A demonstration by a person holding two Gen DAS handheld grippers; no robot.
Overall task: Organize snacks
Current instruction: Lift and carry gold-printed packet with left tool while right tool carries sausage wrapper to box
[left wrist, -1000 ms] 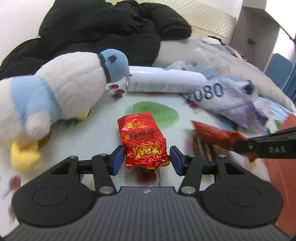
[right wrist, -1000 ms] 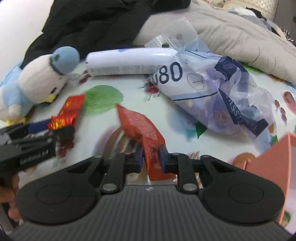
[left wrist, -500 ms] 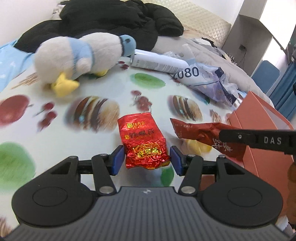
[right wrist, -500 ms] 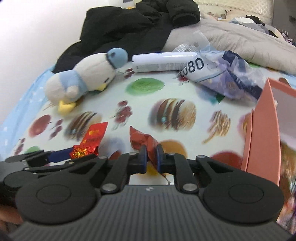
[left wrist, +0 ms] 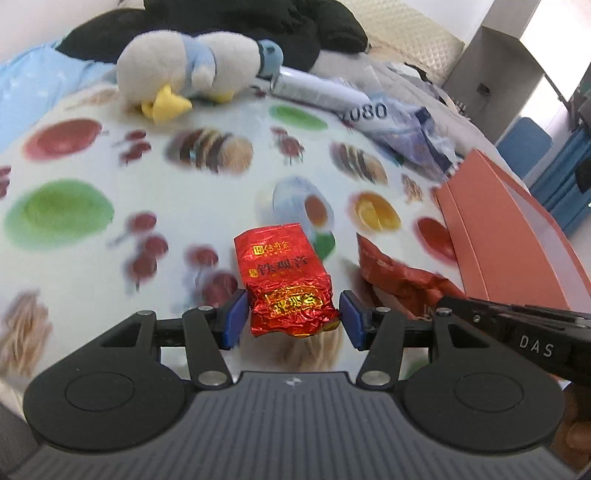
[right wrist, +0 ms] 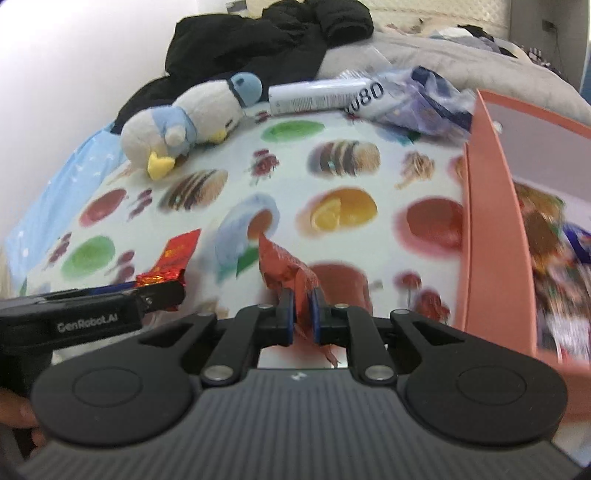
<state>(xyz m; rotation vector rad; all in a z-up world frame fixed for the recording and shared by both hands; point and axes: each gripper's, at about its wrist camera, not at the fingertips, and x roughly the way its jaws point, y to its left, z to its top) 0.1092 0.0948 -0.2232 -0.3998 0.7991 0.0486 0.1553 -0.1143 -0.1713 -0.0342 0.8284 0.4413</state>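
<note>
My left gripper is shut on a shiny red tea packet, its blue pads against the packet's two sides, and holds it above the printed cloth. My right gripper is shut on a crumpled dark red snack packet, held edge-up between narrow jaws. In the left wrist view that snack packet hangs just right of the tea packet. In the right wrist view the tea packet shows at the left. An orange box stands at the right with several snacks inside.
A blue-and-white plush penguin, a white tube and a crumpled plastic bag lie at the far side of the food-print cloth. A black jacket and grey bedding lie behind them.
Both grippers drew back from the plush and the tube with their packets, which now look far off. The orange box came into view at the right. The right jaws narrowed on the snack packet.
</note>
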